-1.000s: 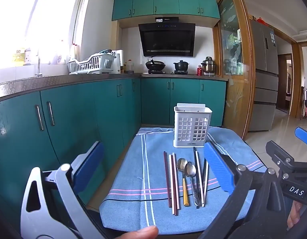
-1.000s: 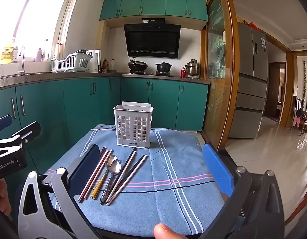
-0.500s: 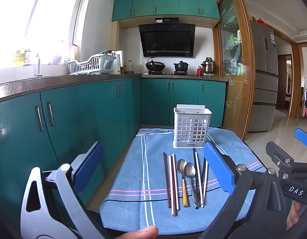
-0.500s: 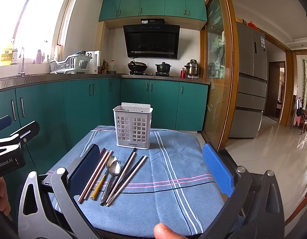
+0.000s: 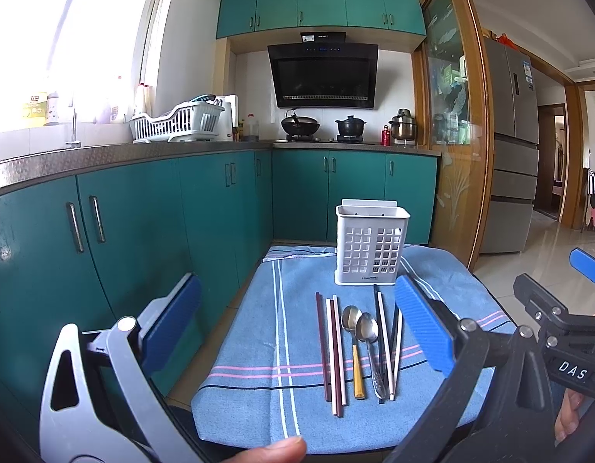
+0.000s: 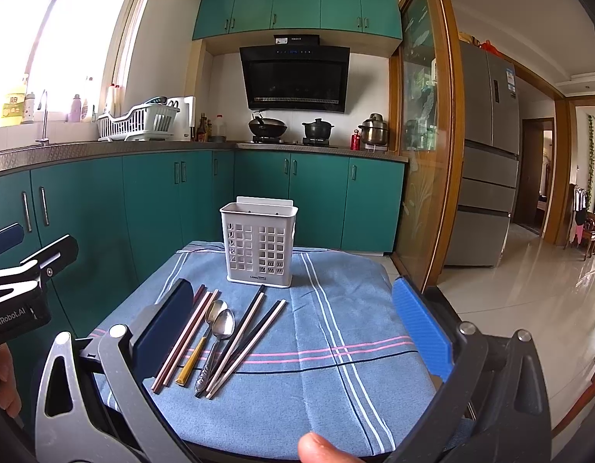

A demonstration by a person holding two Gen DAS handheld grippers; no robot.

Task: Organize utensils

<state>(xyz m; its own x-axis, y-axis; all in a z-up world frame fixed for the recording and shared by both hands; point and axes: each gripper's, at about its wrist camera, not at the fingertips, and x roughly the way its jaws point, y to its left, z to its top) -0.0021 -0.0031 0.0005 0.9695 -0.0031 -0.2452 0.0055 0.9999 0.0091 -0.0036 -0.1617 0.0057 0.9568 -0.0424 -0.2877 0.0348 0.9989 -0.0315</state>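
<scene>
A matt blue woven cloth (image 6: 328, 378) with thin stripes covers the table. At its 12 o'clock end stands a white plastic utensil holder (image 6: 258, 247) with perforated walls. At 9 o'clock, two shiny metal spoons (image 6: 220, 322), one with a yellowish handle, lie among smooth, matt chopsticks (image 6: 255, 337). The gripper pads (image 6: 421, 328) are ribbed blue.
</scene>
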